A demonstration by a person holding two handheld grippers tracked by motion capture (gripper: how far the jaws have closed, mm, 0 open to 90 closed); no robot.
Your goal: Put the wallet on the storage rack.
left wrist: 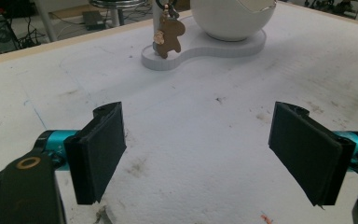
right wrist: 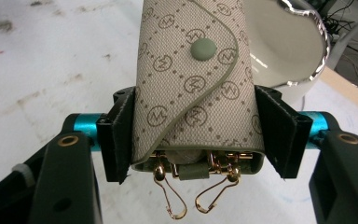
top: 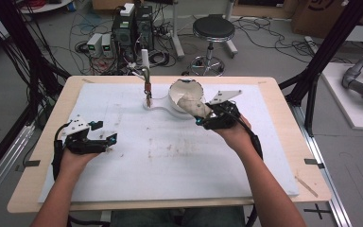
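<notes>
My R gripper (right wrist: 198, 140) is clamped on the key pouch (right wrist: 193, 88), holding it up just beside the white bowl (right wrist: 286, 51). L gripper (left wrist: 200, 154) jaws wide apart w/ nothing between, low over the table (left wrist: 191, 107).

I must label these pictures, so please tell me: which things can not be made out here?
- Key pouch: its top, cut off by the right gripper view's upper edge.
- White bowl: its inside, cut off by the left gripper view's upper edge.
- Brown pendant: too small in the high view.
</notes>
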